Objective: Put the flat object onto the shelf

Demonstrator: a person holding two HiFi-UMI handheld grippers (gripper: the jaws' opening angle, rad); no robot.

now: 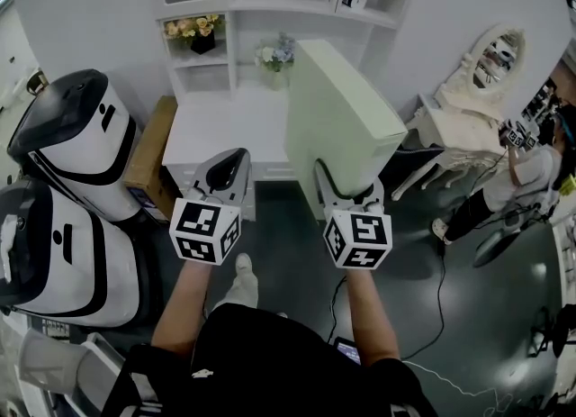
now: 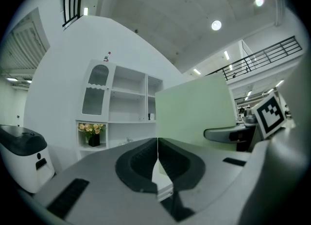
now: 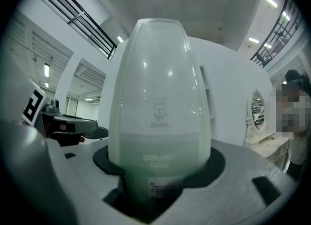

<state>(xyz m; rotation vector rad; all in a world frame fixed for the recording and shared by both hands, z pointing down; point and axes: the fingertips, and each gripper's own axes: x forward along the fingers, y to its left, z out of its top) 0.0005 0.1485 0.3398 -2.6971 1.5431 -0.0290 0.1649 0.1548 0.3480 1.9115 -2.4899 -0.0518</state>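
Right gripper view puts the right gripper (image 3: 159,168) at the bottom of the picture, its two dark jaws pinching the lower end of a pale green file box (image 3: 158,97). The box stands upright out of the jaws and fills the middle of that view, narrow face toward the camera, with faint print and a label low on it. In the head view the same right gripper (image 1: 349,192) clamps the box (image 1: 337,113) by its near bottom edge. The box rises ahead of the jaws as a tall slab in the air, apart from any furniture.

Just to the left of it, the left gripper (image 1: 225,172) is held at about the same level. Its jaws are pressed together with nothing between them, and in the left gripper view (image 2: 157,163) they meet along a thin line.

Ahead of both grippers is a white desk top (image 1: 220,122). Beyond that stands a white shelf unit (image 1: 270,5) against the wall. Yellow flowers (image 1: 191,28) in a dark pot sit in a shelf compartment ahead and to the left, and a paler bouquet (image 1: 274,53) stands straight ahead. Far left are two white-and-black machines (image 1: 76,140) and a brown carton (image 1: 148,149). Far right stand a white dressing table (image 1: 450,122) with an oval mirror, and a person (image 1: 522,172).
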